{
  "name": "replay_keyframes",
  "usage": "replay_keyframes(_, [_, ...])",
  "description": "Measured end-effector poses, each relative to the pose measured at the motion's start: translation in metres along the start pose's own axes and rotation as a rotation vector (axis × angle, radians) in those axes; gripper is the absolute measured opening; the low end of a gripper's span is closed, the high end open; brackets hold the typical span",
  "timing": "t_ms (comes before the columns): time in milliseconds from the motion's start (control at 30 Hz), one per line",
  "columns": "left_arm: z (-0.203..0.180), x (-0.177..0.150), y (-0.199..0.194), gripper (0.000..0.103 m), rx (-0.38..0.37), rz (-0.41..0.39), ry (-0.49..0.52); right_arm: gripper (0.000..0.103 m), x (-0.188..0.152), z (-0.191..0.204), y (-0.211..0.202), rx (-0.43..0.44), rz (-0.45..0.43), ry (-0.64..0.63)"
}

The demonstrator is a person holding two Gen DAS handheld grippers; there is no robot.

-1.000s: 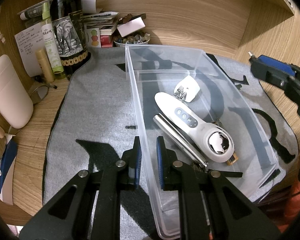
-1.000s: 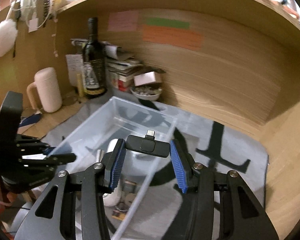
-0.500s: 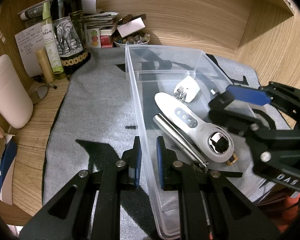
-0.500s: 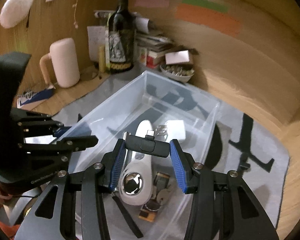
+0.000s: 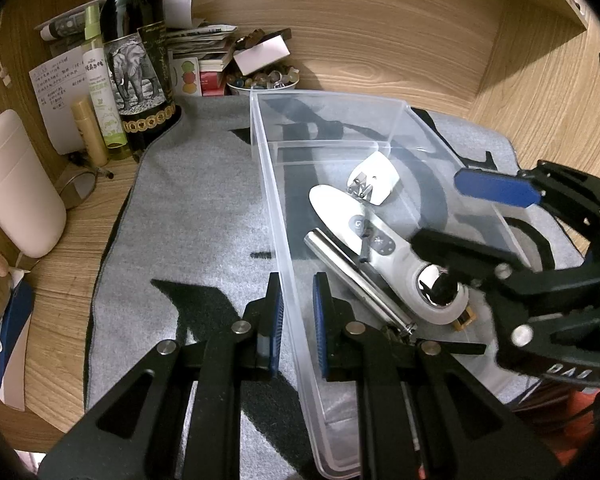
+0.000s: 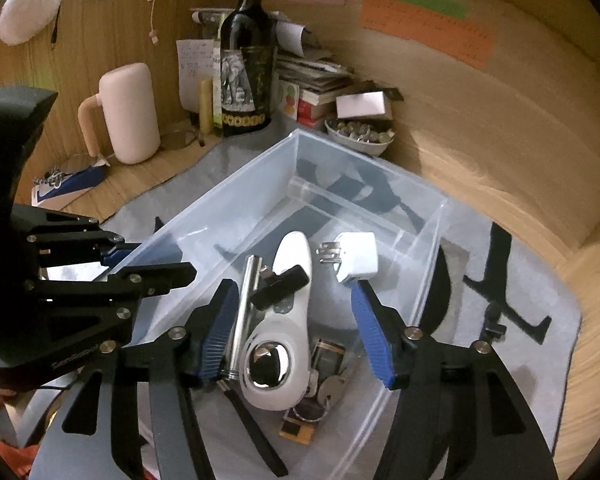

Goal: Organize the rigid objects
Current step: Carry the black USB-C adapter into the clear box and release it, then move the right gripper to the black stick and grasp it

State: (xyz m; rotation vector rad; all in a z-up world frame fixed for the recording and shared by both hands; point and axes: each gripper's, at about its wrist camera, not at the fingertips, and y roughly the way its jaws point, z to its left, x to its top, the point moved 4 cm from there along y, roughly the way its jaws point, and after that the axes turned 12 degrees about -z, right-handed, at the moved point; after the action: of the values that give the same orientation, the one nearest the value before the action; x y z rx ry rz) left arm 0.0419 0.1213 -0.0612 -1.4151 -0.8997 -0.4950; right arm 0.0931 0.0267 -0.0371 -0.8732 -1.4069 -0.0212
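Black adapter (image 6: 279,286) lies free between right claw (image 6: 296,330), seemingly untouched.

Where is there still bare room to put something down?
The far section of the clear bin, beyond its divider, is bare. So is the grey mat left of the bin. The bin's near end is crowded around the white device; the wine bottle corner is cluttered.

my right gripper (image 5: 496,216) bears pale raised letters, "dag" as far as i can read them; the embossed line on my left gripper (image 6: 148,264) is too small. the wine bottle (image 5: 136,68) label shows an elephant, its script unreadable. notes on the wall are illegible.
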Motion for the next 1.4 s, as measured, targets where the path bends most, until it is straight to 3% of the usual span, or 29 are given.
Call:
replay_keyframes(400, [-0.001,0.0,0.0,0.013,-0.002,-0.001,-0.002,0.068,0.013,-0.034,-0.024,-0.08,-0.063,0.038])
replay_keyframes(800, [0.0,0.0,0.0,0.013,-0.003,-0.001,-0.003,0.069,0.015,-0.12,-0.042,-0.27,-0.098,0.172])
replay_keyframes(967, [-0.001,0.001,0.001,0.013,-0.004,-0.002,-0.003,0.07,-0.002,-0.153,-0.024,-0.32,-0.04,0.243])
replay_keyframes(1167, [-0.003,0.001,0.001,0.013,-0.005,-0.002,-0.004,0.069,-0.039,-0.172,0.02,-0.339,0.088,0.3])
replay_keyframes(1267, [-0.002,0.001,0.001,0.013,-0.004,-0.002,-0.004,0.065,-0.057,-0.177,0.039,-0.335,0.147,0.318])
replay_keyframes(1333, [-0.001,0.0,0.0,0.013,-0.004,-0.002,-0.004,0.047,-0.067,-0.181,0.051,-0.327,0.19,0.333])
replay_keyframes(1400, [-0.001,0.0,0.0,0.013,-0.005,-0.002,-0.005,0.04,-0.073,-0.185,0.056,-0.313,0.204,0.355])
